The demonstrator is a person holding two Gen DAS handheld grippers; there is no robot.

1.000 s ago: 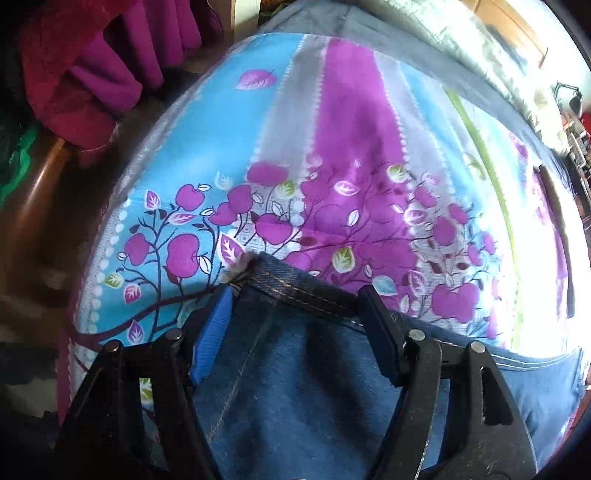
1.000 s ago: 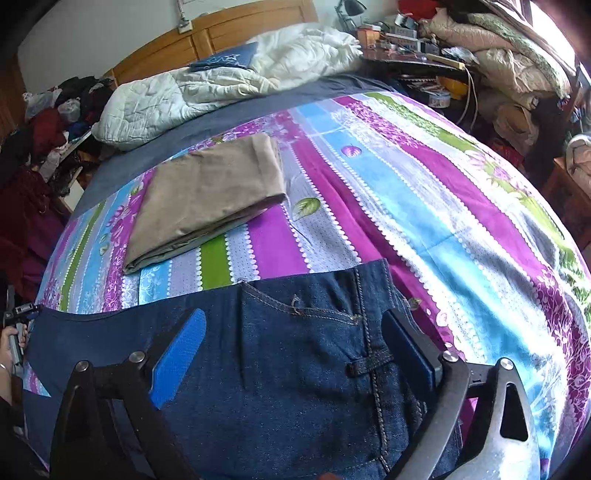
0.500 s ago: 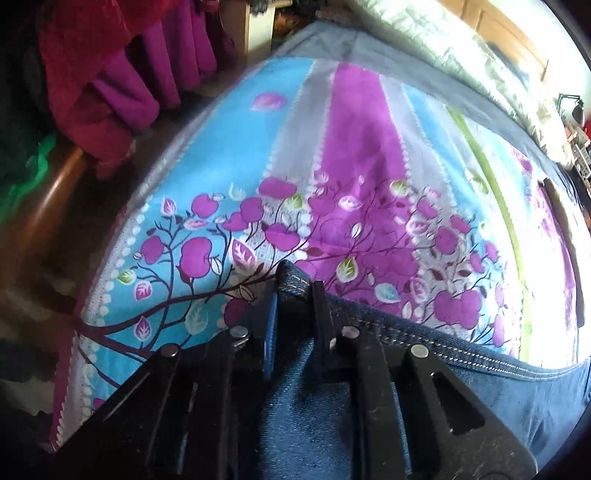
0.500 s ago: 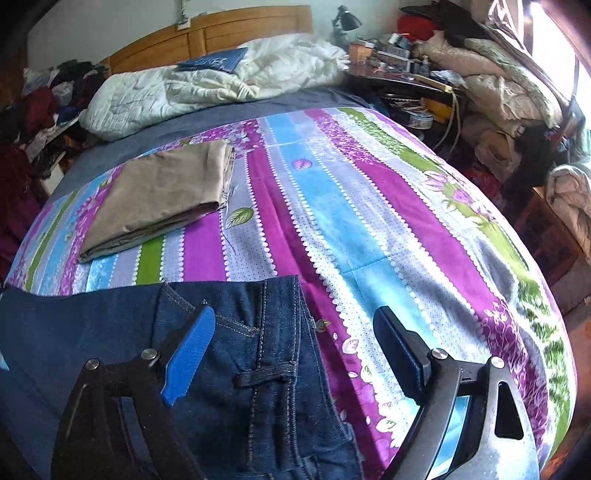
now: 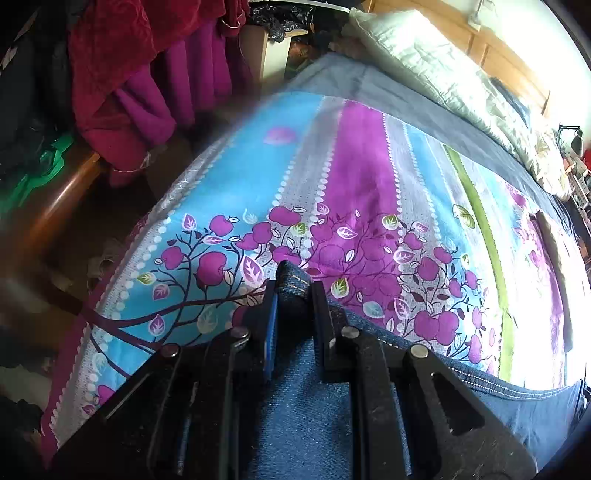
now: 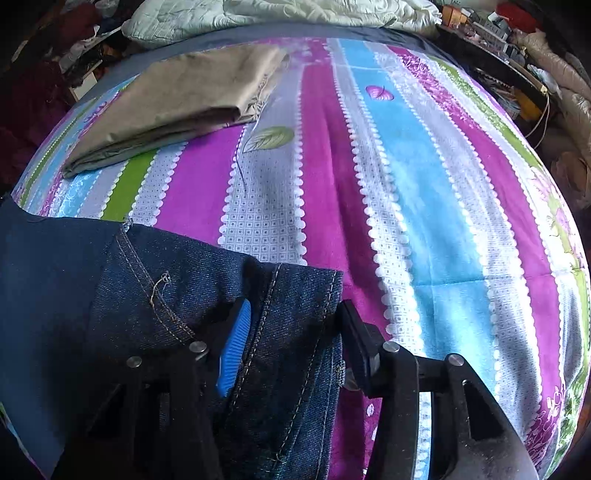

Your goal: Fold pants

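The blue jeans [image 6: 155, 295] lie on the bed [image 6: 406, 184], at the near edge of the striped bed sheet [image 5: 332, 184]. They are spread out long and flat, so the folding looks like it is only just starting.

The left gripper [image 5: 293, 295] has its jaws pressed tight together on one corner of the jeans, at the hem with the orange stitches. A little bit of that corner pokes out past the tips.

The right gripper [image 6: 291, 325] is at the other end of the jeans, by the waistband [image 6: 306, 295]. Its jaws sit on both sides of the waistband and look like they pinch it, but there is some room between them, so I cannot tell if the hold is tight yet.

What is left, I think, is almost all of it: lift the two ends, bring one end over to the other, lay it down, and fold again.

Farther from the jeans, up the bed, lies a tan cloth [image 6: 177, 99] that is folded already. Past it is a pale quilt [image 6: 258, 11] in a heap.
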